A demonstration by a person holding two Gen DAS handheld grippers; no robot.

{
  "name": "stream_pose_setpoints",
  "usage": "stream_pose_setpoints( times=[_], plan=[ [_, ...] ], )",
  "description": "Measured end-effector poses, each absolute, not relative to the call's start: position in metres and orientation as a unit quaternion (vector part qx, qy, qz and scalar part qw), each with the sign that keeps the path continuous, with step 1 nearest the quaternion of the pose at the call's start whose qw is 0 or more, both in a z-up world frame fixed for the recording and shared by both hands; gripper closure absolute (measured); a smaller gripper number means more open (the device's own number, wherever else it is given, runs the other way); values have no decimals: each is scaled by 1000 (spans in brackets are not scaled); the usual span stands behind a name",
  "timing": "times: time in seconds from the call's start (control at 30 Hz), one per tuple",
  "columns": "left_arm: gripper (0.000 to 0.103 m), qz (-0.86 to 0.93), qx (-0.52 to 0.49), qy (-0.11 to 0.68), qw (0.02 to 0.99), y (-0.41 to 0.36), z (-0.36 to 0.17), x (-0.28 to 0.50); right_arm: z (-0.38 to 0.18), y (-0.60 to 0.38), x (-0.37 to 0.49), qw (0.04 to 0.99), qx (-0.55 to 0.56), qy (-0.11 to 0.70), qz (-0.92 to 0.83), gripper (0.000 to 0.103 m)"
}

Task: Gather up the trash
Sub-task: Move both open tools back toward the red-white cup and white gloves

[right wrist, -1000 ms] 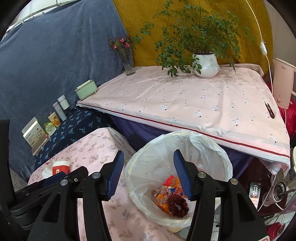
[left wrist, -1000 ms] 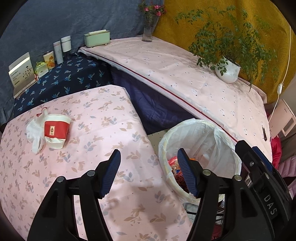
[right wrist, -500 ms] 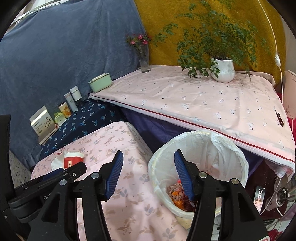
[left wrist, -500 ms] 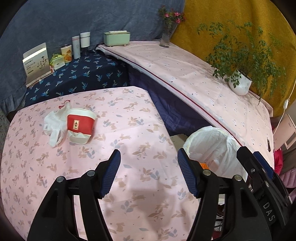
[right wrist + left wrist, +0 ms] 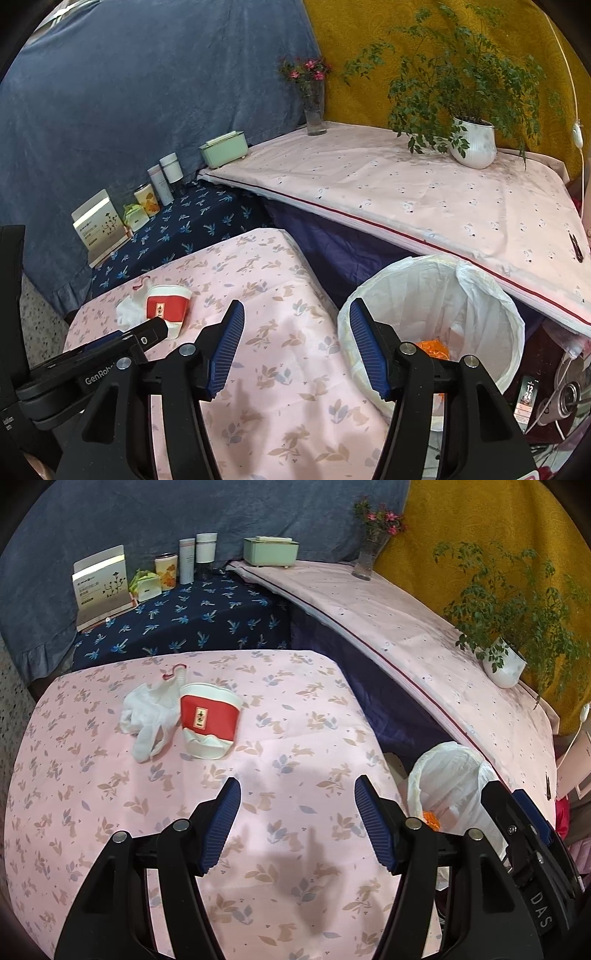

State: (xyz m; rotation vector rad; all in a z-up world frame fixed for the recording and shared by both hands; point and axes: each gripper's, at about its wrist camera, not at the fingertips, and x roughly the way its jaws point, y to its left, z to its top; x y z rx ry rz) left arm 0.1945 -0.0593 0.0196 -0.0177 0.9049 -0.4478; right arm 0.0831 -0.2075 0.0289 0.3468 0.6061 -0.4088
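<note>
A crushed red-and-white paper cup [image 5: 208, 720] lies on its side on the pink floral table [image 5: 295, 709], touching a crumpled white plastic bag [image 5: 149, 716] on its left. Both show small in the right wrist view: the cup [image 5: 166, 308] and the bag [image 5: 127, 314]. My left gripper [image 5: 297, 808] is open and empty, above the table, short of the cup. My right gripper [image 5: 295, 325] is open and empty, over the table edge beside the white-lined trash bin [image 5: 480, 295], which holds orange scraps. The bin also shows in the left wrist view [image 5: 454, 771].
A dark blue shelf [image 5: 192, 616] at the back holds a box, jars and bottles. A long pale-pink table [image 5: 424, 192] carries a green box, a flower vase [image 5: 314, 107] and a potted plant [image 5: 474, 142]. A phone and a fan lie right of the bin.
Both grippers have swung left, away from over the bin and toward the table. The cup and the bag now sit nearer the middle of the left wrist view. Both jaws stay open.
</note>
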Motion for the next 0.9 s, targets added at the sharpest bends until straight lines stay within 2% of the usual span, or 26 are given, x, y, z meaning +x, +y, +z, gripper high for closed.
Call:
stream_pose_setpoints(
  times=[0.4,0.5,0.77,0.9],
  plan=[
    [42,-171,-33,448,877,-11,0,222,18,-177,112,921,149,317,-172,45],
    [33,-149,-40,451,879,8,-8,232,13,-168,124,920,147,324,-163,45],
    [31,-93,-59,468,877,62,-30,267,-9,-132,167,917,136,355,-121,45],
    [24,-71,-73,472,876,81,-36,286,-20,-115,193,916,132,364,-102,35]
  ],
)
